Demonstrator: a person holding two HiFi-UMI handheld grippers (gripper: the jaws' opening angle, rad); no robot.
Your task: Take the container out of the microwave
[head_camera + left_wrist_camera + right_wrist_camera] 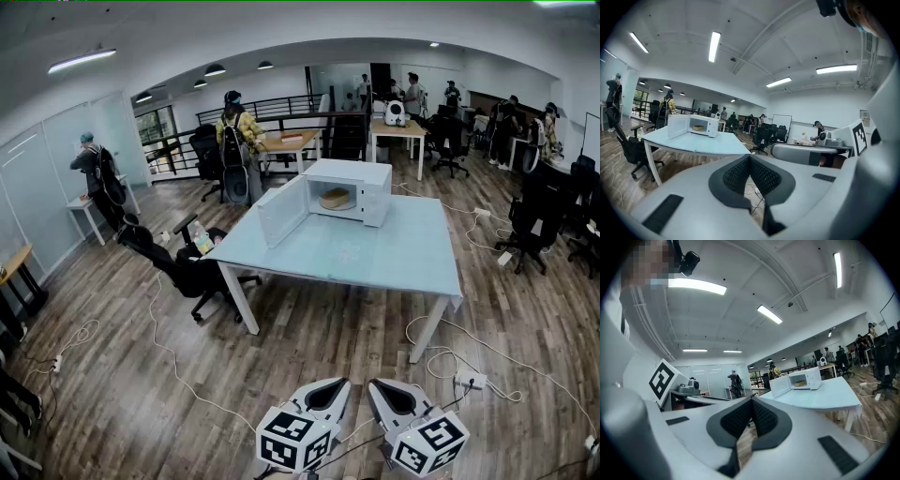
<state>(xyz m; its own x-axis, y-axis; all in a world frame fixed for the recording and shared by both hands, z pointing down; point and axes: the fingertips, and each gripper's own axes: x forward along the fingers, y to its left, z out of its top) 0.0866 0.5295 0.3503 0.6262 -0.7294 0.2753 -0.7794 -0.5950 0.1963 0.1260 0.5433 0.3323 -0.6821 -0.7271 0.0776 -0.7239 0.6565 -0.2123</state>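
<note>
Container sits inside the microwave, whose door hangs open for access, on the bench well apart from the left claw and right claw, both closed empty, probably pre-approach.

Microwave on the table, straight ahead of you.
It stands toward the table's far edge, with its door swung open to the left — the container sits inside. A chair stands just left of the table. Your left gripper and right gripper are side by side, well short of the table.
</note>
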